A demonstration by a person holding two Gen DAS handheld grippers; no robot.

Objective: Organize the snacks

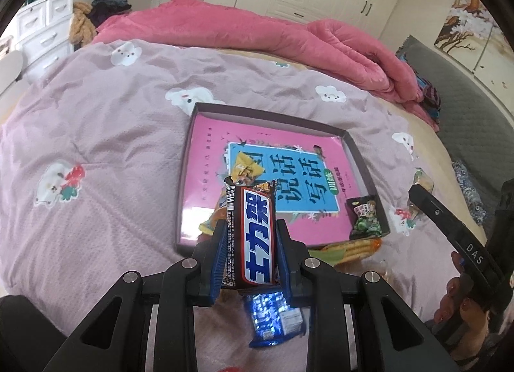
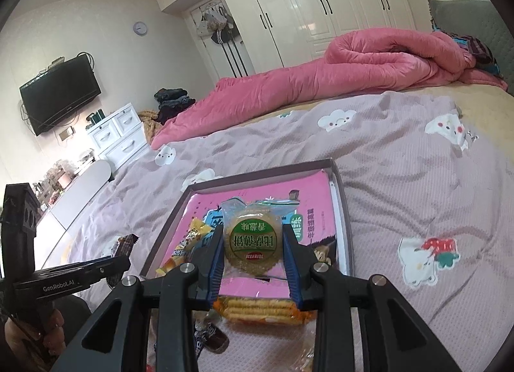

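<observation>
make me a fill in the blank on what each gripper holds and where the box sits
The left gripper is shut on a ____ bar.
The right gripper holds a round ____ in clear wrap.
The box lies on the ____.
The book inside it has a ____ cover.

Missing: chocolate; biscuit; bed; pink

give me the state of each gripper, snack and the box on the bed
left gripper: shut on chocolate bar
right gripper: shut on round cracker
box: open, pink book flat inside
green snack: in the box's corner
yellow candy: lying on the book
cracker pack: on the bed, outside the box
blue packet: on the bed below the left gripper
</observation>
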